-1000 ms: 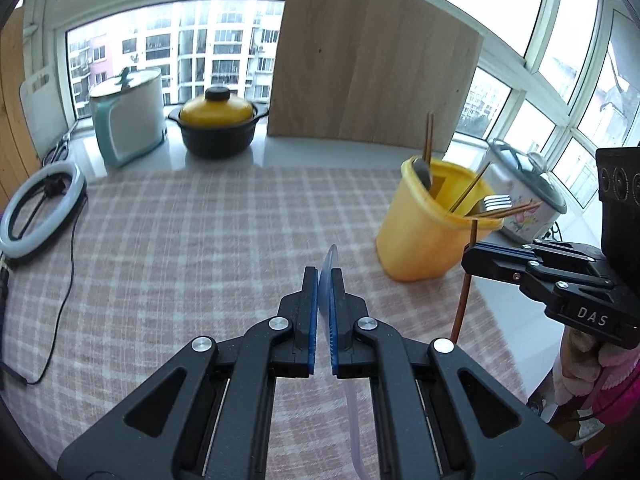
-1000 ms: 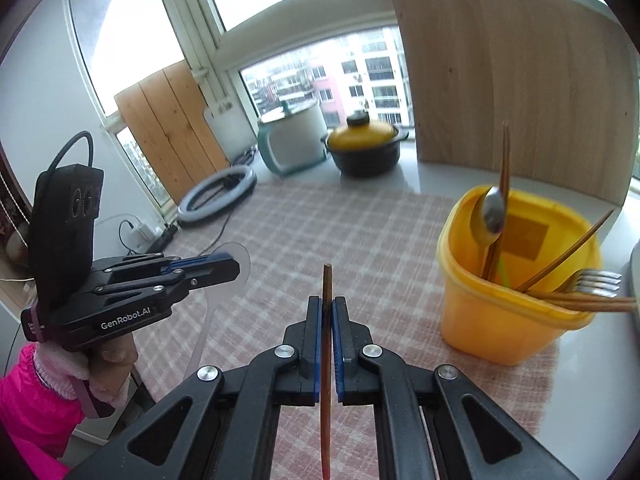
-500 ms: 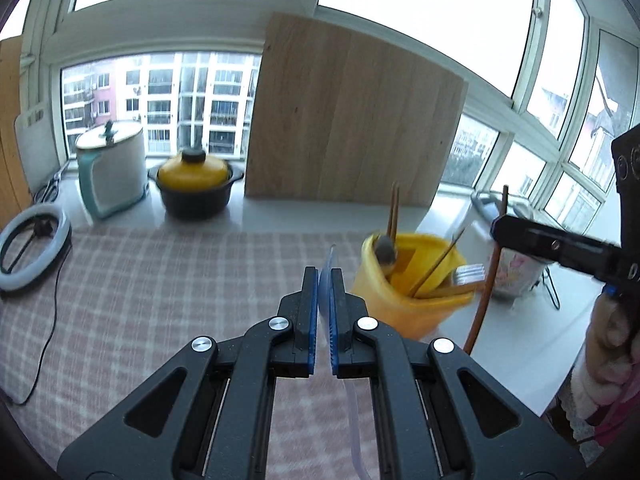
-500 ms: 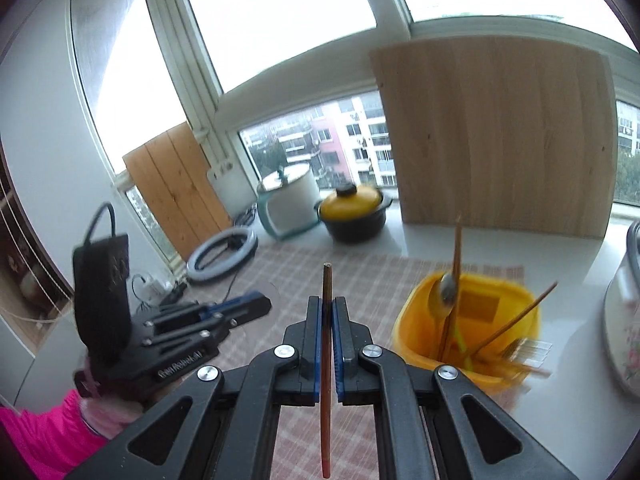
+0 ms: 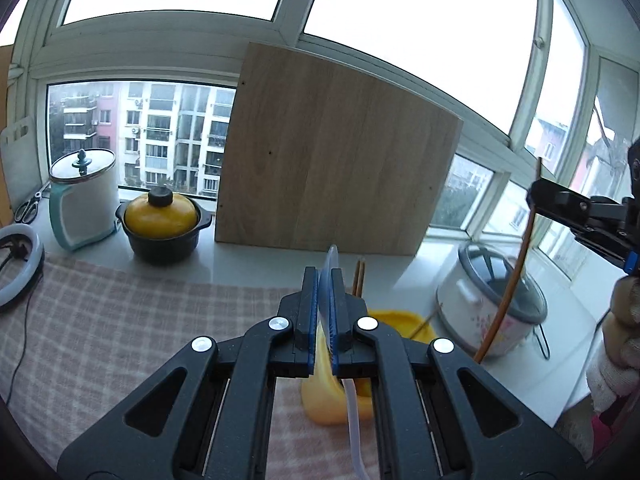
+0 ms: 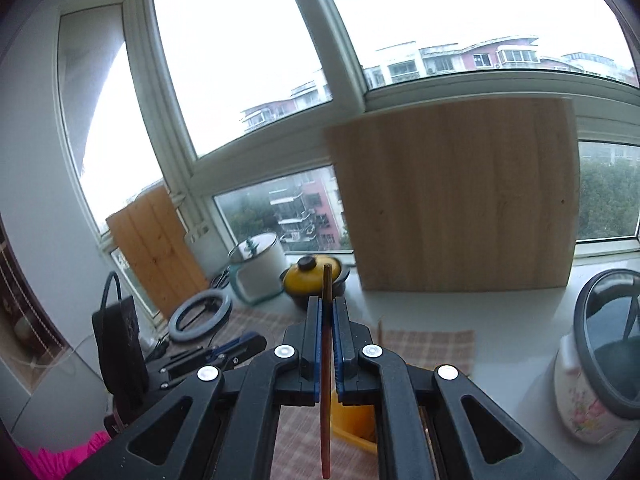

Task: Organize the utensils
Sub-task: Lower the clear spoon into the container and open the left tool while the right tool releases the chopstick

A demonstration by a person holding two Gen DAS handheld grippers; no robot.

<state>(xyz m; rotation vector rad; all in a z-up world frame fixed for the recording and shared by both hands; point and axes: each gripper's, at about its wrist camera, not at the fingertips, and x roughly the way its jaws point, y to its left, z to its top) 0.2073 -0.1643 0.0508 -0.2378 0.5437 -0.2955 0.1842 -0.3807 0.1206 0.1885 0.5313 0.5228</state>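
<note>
My left gripper (image 5: 325, 274) is shut on a clear plastic spoon (image 5: 331, 256), whose bowl sticks up past the fingertips while the handle hangs below. The yellow utensil holder (image 5: 324, 400) lies just behind and under the fingers, with two chopstick ends (image 5: 360, 276) rising from it. My right gripper (image 6: 327, 300) is shut on a brown chopstick (image 6: 326, 420) held upright, over the yellow holder (image 6: 352, 416). In the left wrist view the right gripper (image 5: 534, 198) hovers high at the right with its chopstick (image 5: 508, 288) hanging down. The left gripper (image 6: 256, 342) shows at lower left.
A wooden board (image 5: 336, 160) leans on the window. A yellow-lidded black pot (image 5: 162, 220), a white lidded container (image 5: 86, 196) and a ring light (image 5: 20, 264) stand at the left. A floral rice cooker (image 5: 492, 304) sits right of the holder. A checked cloth (image 5: 120, 320) covers the counter.
Both grippers have risen and moved toward the yellow holder, which slid from ahead of the fingers to under them. Each still holds its utensil.
</note>
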